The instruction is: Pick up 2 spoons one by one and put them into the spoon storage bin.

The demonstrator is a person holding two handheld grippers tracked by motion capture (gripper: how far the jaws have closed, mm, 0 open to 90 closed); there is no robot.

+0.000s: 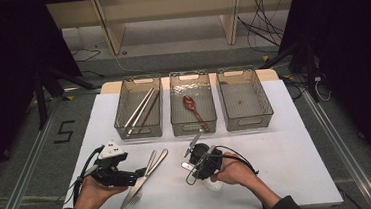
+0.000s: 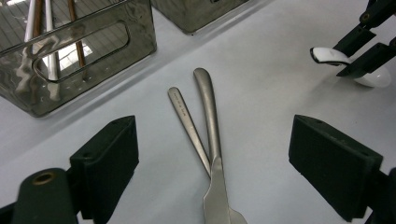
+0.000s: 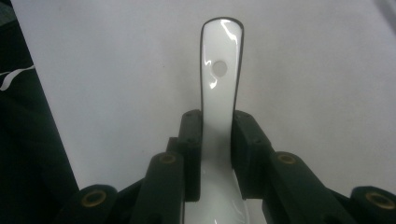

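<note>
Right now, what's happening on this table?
A person is sorting cutlery into three clear bins. The right tongs are closed on a white ceramic spoon's handle. The left tongs sit open over a crossed knife and fork. Chopsticks and a brown spoon are already binned.

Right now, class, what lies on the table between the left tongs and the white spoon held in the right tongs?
A metal knife and fork, handles crossed, lie between the left tongs and the white spoon, as the high view shows.

left tool [image 1: 141, 172]: jaws wide apart | right tool [image 3: 217, 140]: jaws clamped together, gripping
</note>
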